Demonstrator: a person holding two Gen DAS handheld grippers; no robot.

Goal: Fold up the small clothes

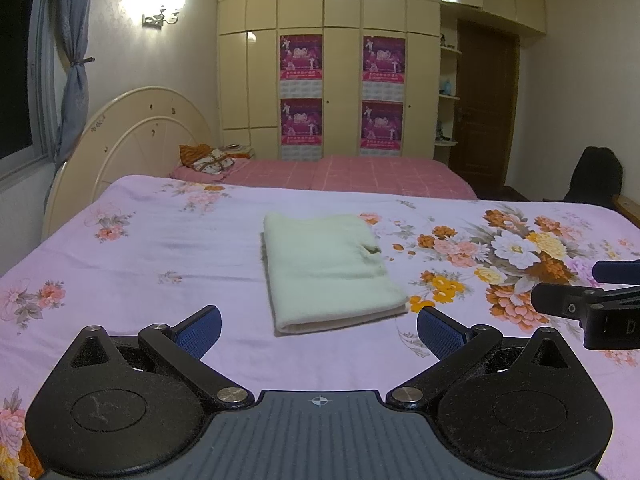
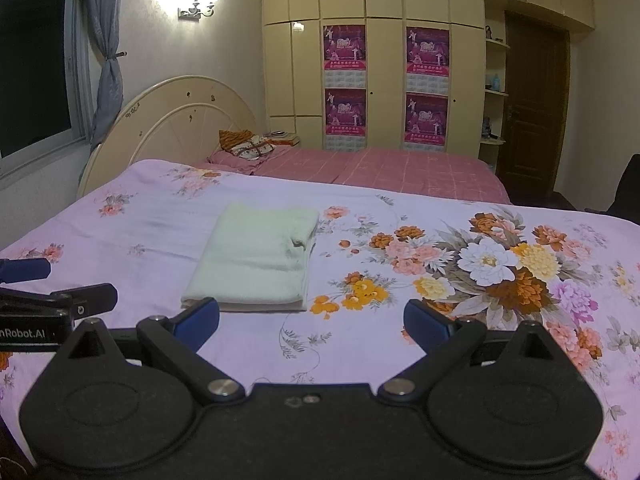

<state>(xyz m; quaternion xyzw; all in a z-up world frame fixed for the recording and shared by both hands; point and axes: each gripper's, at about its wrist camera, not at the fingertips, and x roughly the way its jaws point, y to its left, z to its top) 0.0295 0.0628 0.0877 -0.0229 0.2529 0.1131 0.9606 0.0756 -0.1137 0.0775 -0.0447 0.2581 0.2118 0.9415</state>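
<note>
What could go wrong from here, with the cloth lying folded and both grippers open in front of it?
1. The pale green cloth has a small tear at its right edge; a finger could snag it.
2. The left gripper and right gripper sit close together and could collide.
3. A pinch might catch the floral bedsheet.

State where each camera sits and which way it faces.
Left wrist: on the left gripper, low over the bed, facing the folded pale green cloth and wardrobe; the right gripper intrudes at right.
Right wrist: on the right gripper, same heading; cloth lies left of centre; left gripper shows at left.
Shared: cloth, floral sheet, wardrobe.
</note>
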